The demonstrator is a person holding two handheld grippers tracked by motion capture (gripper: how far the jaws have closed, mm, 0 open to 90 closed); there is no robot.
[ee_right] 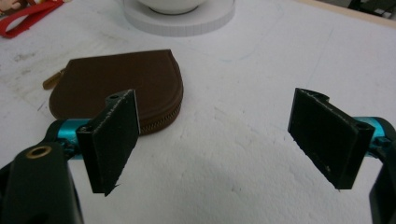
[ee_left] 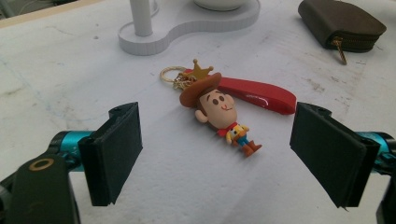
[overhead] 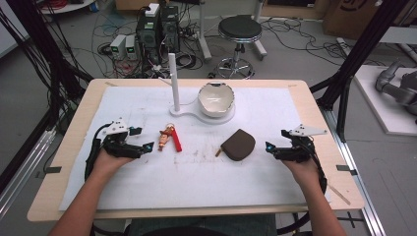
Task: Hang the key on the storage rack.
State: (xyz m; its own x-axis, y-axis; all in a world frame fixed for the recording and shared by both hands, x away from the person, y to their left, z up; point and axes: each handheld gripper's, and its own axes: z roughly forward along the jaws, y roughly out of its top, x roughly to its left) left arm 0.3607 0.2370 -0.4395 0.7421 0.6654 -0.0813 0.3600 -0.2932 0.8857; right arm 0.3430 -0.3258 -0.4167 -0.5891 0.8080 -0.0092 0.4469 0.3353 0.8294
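A: Jaws on the left gripper (ee_left: 217, 156) stand wide apart with nothing between them, low over the white mat (overhead: 147, 182). The cowboy keychain figure (ee_left: 223, 114) lies flat just ahead, centred in the gap, with its red strap (ee_left: 261, 94) and gold ring (ee_left: 172, 74) trailing behind it.

B: Right gripper (ee_right: 215, 140)?

A: Equally wide, empty. The brown zip pouch (ee_right: 121, 84) sits ahead of it, off toward one jaw.

B: Risks?

A: The figure is small, rounded and glossy. If the pads close on the hat brim, it may squirt out sideways. A grip taken too low could scrape the mat. The strap could drag and swing the figure against the white stand (overhead: 189, 112), which is near.
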